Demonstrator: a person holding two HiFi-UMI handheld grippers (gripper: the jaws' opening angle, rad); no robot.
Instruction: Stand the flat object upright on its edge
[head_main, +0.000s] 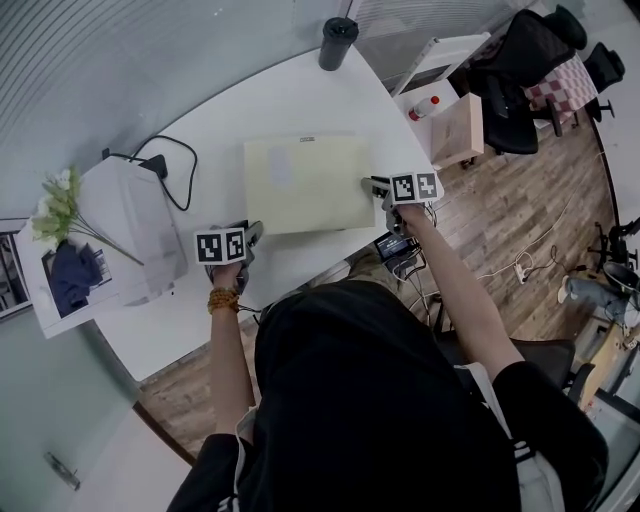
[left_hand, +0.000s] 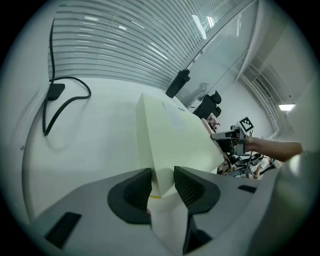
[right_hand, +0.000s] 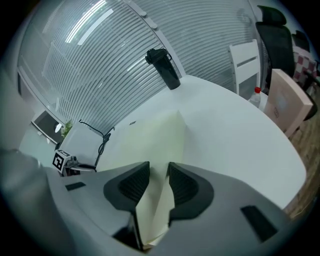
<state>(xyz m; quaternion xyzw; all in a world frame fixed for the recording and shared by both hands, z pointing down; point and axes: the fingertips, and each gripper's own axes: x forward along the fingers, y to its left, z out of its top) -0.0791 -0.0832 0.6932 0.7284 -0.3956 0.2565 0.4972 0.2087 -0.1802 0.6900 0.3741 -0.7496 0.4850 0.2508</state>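
The flat object is a pale yellow board (head_main: 305, 183) lying on the round white table (head_main: 250, 110). My left gripper (head_main: 251, 233) is at its near left corner. In the left gripper view that corner (left_hand: 162, 172) sits between the two dark pads, which press on it, and the board (left_hand: 172, 135) stretches away from the left gripper (left_hand: 162, 181). My right gripper (head_main: 377, 187) is at the board's right edge, near the front corner. In the right gripper view the right gripper (right_hand: 159, 176) has its pads closed on the board's edge (right_hand: 156, 197).
A black tumbler (head_main: 337, 42) stands at the table's far edge. A white machine (head_main: 135, 235) with a black cable (head_main: 172, 165) and a bunch of flowers (head_main: 58, 205) are to the left. Beyond the table's right edge stand a red-capped bottle (head_main: 425, 105), a cardboard box (head_main: 458, 128) and black chairs (head_main: 520, 70).
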